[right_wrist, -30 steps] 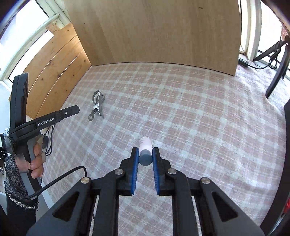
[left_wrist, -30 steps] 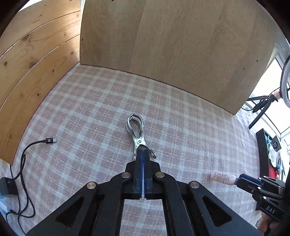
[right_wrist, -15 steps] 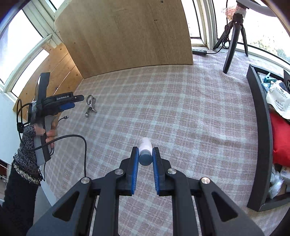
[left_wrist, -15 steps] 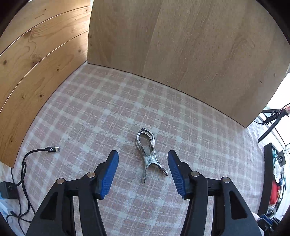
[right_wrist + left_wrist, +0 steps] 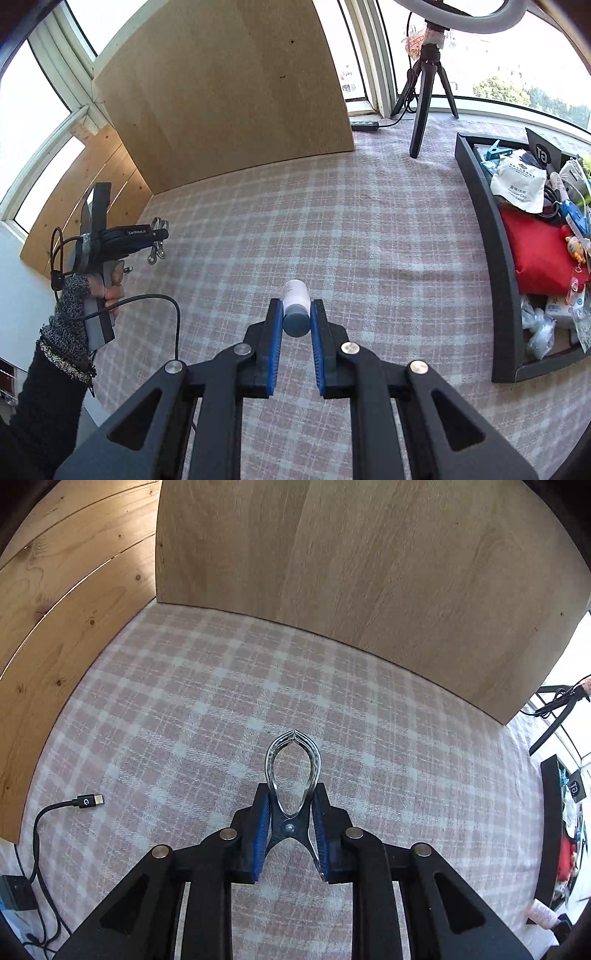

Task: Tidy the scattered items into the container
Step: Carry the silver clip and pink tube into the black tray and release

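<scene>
On the left wrist view, the left gripper (image 5: 291,830), wide open half a second ago, is closing around the metal spring clamp (image 5: 292,775) on the checked bench (image 5: 184,709), while on the right, the right gripper (image 5: 295,332) grips the small bottle (image 5: 295,302), the black container (image 5: 495,258) now nearer.

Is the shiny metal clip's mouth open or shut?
Shut. In the left wrist view, the metal clip has its two tips meeting at the far end, while the left hand-held gripper closes around its handles.
</scene>
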